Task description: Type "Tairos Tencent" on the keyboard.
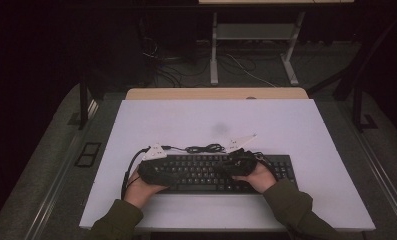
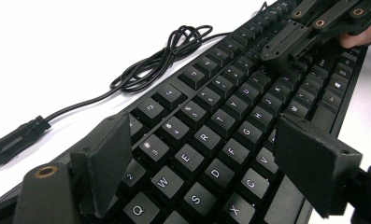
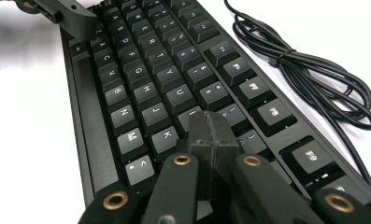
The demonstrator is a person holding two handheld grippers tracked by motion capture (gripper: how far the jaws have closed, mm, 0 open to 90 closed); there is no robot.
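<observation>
Bench point(image 1: 306, 130) carried black keyboard point(image 1: 213, 172) near your edge, long axis running left to right across it. Coiled cable point(image 1: 205, 148) lay just beyond keyboard's far edge. Your left gripper point(image 2: 216, 154) hovered low over keyboard's left end, jaws spread above Q-W-E-R keys, gripping nothing. Your right gripper point(image 3: 211, 133) sat over right-centre keys, jaws pressed together, tip at or just above K-L area; contact uncertain. Right hand likely nearer next key press: keys lay directly beneath closed tip.
</observation>
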